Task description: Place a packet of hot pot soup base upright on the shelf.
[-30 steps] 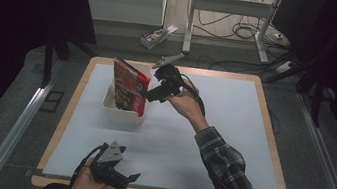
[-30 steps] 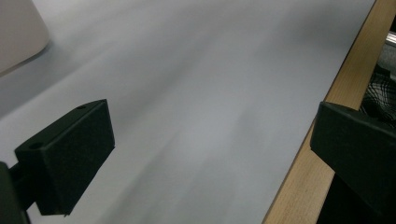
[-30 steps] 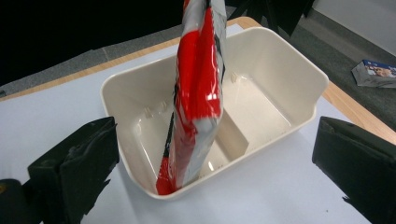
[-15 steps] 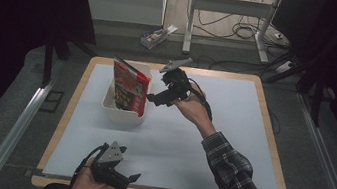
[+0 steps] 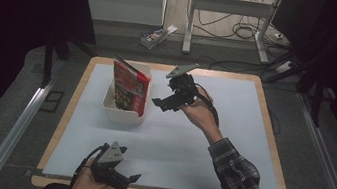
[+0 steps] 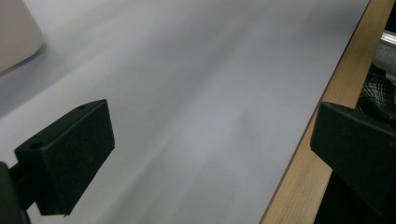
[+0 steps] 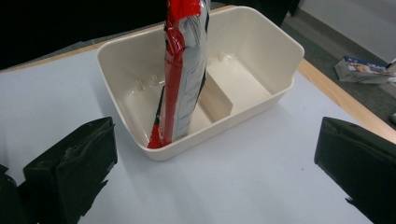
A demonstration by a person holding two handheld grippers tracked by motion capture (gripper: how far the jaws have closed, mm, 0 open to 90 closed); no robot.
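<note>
Right gripper: up over the far half of the table, just right of the tub, my jaws spread wide and gripping nothing.
Right gripper's own view: black jaws at both lower corners, the tub sitting square between them, well apart from either.
Tub: cream plastic, low divider across the floor, resting on the white mat near the table's far left.
Snack bag: red and shiny, standing on end inside the tub, its bottom down in the nearer section against the front wall, its top poking above the rim.
Left gripper: low at the near edge of the table, in my left hand, jaws wide apart, holding nothing.
Left gripper's own view: bare white mat between the jaws, the wooden table edge running up the right.
Floor beyond the table: a small box lying there.
</note>
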